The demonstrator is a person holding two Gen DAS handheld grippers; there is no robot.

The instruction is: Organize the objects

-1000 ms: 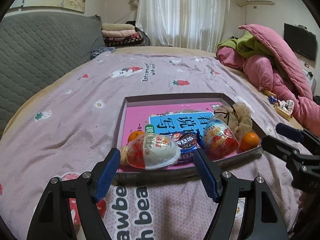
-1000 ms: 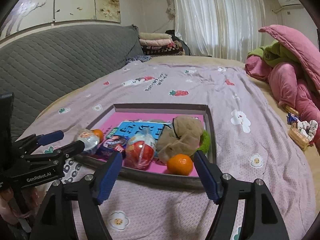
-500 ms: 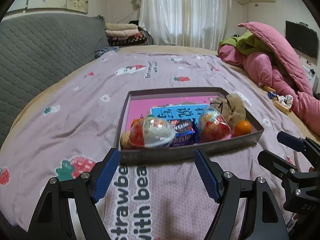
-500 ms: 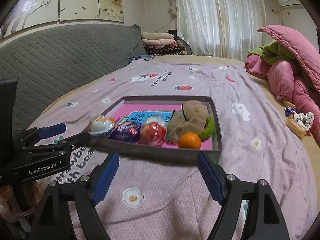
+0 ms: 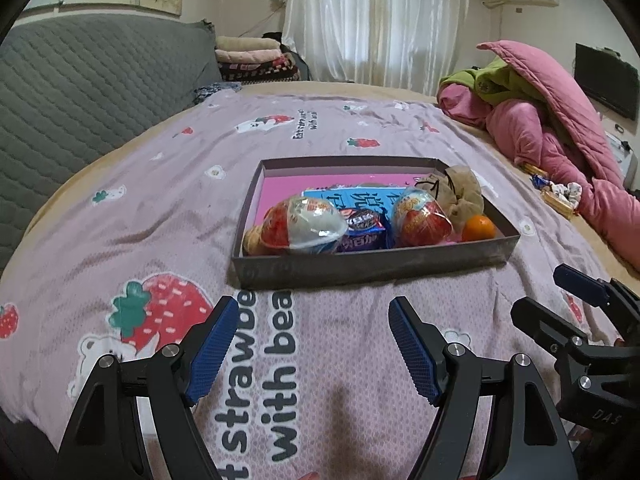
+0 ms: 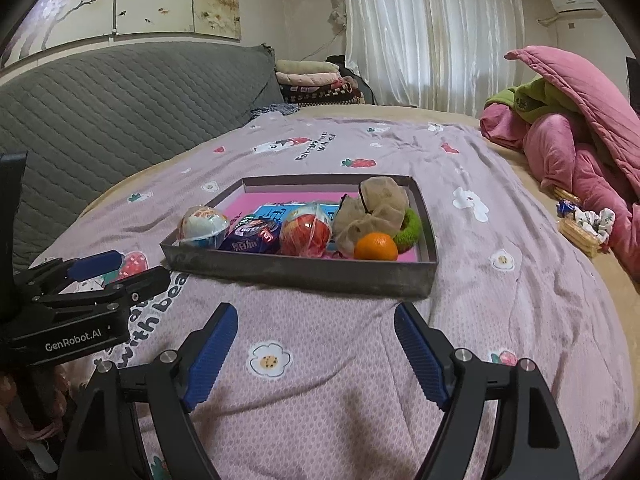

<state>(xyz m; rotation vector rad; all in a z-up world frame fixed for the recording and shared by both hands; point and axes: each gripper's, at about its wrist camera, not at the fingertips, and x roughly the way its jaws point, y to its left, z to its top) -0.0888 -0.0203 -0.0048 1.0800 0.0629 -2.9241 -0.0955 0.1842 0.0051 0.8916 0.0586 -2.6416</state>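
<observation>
A shallow grey box (image 5: 372,266) (image 6: 304,272) with a pink floor lies on the mauve bedspread. In it are two wrapped egg-shaped toys (image 5: 308,222) (image 5: 420,216), a purple snack packet (image 5: 362,230), a blue booklet (image 5: 360,198), a beige cloth bundle (image 5: 456,190), a green ring (image 6: 408,226) and an orange (image 5: 478,227) (image 6: 376,246). My left gripper (image 5: 312,344) hangs open over the bedspread in front of the box, nothing between its fingers. My right gripper (image 6: 316,350) is likewise open and empty, to the right of the left one.
A grey quilted headboard (image 5: 80,92) runs along the left. Pink and green bedding (image 5: 552,120) is heaped at the right, with small snacks (image 6: 580,228) on the bed beside it. Folded blankets (image 5: 256,58) are stacked at the far end by the curtain.
Both grippers have drawn back from the box toward the near edge of the bed; the box and its contents now look smaller and farther. Both stay open and empty.
</observation>
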